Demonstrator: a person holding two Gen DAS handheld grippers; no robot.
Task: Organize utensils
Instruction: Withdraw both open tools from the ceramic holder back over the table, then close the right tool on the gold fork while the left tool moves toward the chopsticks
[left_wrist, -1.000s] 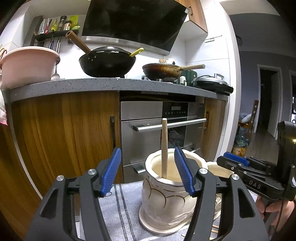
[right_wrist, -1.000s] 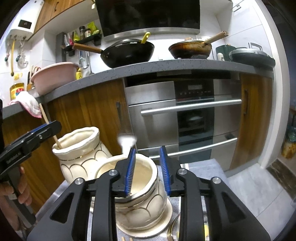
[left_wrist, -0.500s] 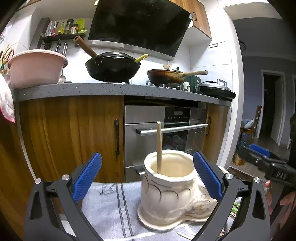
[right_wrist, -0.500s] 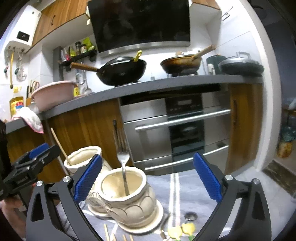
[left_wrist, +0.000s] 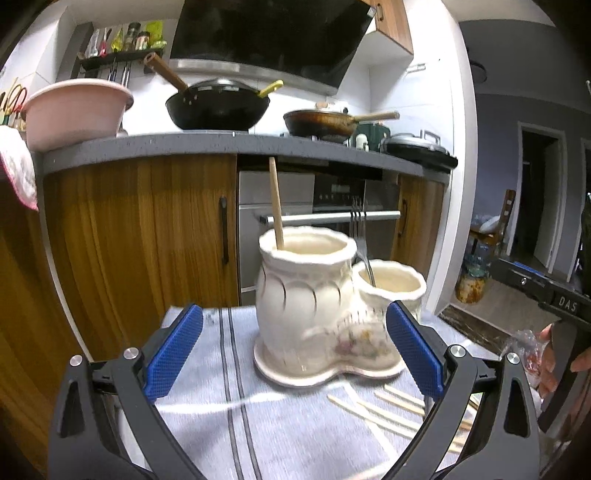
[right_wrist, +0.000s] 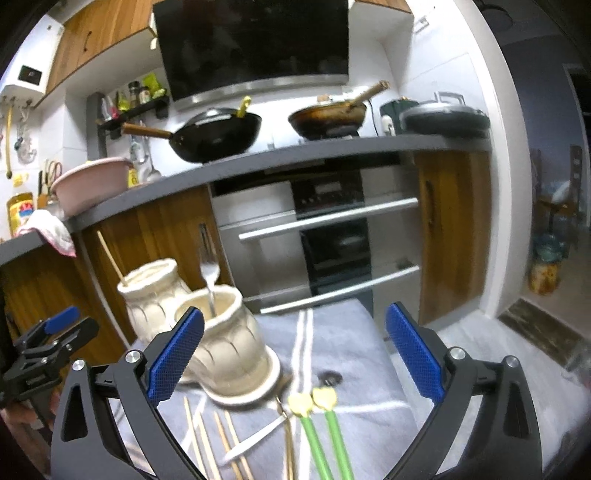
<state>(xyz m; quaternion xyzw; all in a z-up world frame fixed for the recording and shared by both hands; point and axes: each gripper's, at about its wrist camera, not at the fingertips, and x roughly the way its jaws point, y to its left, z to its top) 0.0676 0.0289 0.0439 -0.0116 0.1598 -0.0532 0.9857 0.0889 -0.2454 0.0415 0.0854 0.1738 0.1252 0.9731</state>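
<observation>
While both claws hung empty above the worktop (right_wrist: 369, 332), the sorting stood partly done. Left claw (left_wrist: 293, 349): jaws spread wide, nothing between the pads. Right claw (right_wrist: 293, 349): likewise spread wide and empty.

Ceramic holder (left_wrist: 306, 295): cream glaze, scalloped ribs, two joined pots on one shared saucer base, wavy rims. Taller pot held one wooden chopstick (left_wrist: 275, 203), leaning on the rim. Shorter pot held a metal fork (right_wrist: 209, 275), tines up.

Loose items lay on a grey striped cloth (left_wrist: 229, 369), near the holder's base on the side towards the cameras: several pale wooden chopsticks (right_wrist: 218, 439), thin and smooth; two green-handled utensils with yellow heads (right_wrist: 319, 432), side by side; a white-handled piece (right_wrist: 255, 439) and a slim brass-coloured one (right_wrist: 288, 435), types not clear through blur.

Judgement on the step in hand: next pick is probably a loose chopstick for the taller pot. Sticks are thin and lie flat on soft cloth, so the pads should close across one stick only, near its middle or upper third, pressing lightly into the fabric to get under it. Neighbouring sticks nearly touch; taking the outermost one first avoids dragging a second. Tip it upright before lowering into the pot mouth. Glazed ceramic is slick and tall; a knock on the rim could shift it.
</observation>
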